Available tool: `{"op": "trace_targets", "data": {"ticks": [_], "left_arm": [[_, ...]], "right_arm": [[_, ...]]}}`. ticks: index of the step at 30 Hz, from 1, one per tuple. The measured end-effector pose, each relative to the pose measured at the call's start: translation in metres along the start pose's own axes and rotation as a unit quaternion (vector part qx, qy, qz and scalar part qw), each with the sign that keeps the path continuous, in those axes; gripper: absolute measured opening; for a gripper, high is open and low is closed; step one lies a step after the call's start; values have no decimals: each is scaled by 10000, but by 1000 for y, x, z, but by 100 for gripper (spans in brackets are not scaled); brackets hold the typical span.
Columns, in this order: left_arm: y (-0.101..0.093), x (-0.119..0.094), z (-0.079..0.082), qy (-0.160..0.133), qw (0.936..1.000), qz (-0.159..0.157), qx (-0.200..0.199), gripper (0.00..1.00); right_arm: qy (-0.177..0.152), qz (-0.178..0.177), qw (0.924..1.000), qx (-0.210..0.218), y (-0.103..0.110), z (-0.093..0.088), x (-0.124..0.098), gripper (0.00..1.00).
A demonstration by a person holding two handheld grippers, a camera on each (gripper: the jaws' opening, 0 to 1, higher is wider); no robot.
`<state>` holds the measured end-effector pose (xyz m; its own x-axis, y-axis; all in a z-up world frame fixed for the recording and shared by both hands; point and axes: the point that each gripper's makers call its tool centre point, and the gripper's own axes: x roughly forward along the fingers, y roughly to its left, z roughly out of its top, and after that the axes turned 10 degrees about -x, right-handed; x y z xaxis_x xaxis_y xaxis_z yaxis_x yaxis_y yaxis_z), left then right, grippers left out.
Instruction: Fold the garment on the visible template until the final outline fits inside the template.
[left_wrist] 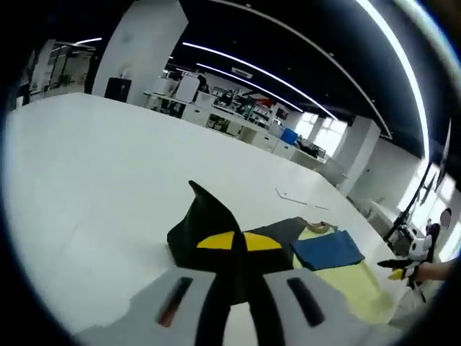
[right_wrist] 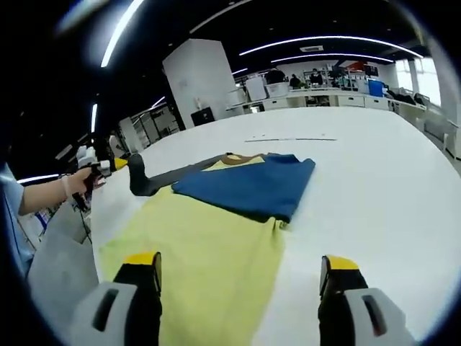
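While the left hand-held gripper [left_wrist: 232,270] pinches a dark sleeve [left_wrist: 209,223] and the right hand-held gripper [right_wrist: 240,277] gapes wide, the limp blue garment [right_wrist: 248,185] on the yellow template [right_wrist: 209,267] looks light, best taken by its edges.

The left gripper view is looking low along the white table [left_wrist: 108,180] from the garment's [left_wrist: 274,238] dark sleeve end, close, while the right gripper view is facing back from the opposite yellow end, slightly higher, both sharing the garment [right_wrist: 216,238] and the other gripper [right_wrist: 97,171].
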<state>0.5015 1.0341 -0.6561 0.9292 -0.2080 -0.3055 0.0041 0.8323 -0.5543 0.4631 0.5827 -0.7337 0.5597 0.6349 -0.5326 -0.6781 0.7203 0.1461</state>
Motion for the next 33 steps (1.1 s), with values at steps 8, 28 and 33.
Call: {"op": "trace_targets", "data": {"ticks": [8, 28, 33], "left_arm": [[-56, 39, -12, 200, 9985, -506, -59, 0], [-168, 111, -58, 674, 9855, -1546, -186, 0], [-198, 125, -71, 686, 9802, -1818, -370, 0]], "right_arm": [[-71, -55, 9997, 226, -2, -8, -8, 89], [-164, -130, 9984, 527, -3, -21, -19, 85], [-162, -183, 9980, 575, -5, -26, -23, 85]]}}
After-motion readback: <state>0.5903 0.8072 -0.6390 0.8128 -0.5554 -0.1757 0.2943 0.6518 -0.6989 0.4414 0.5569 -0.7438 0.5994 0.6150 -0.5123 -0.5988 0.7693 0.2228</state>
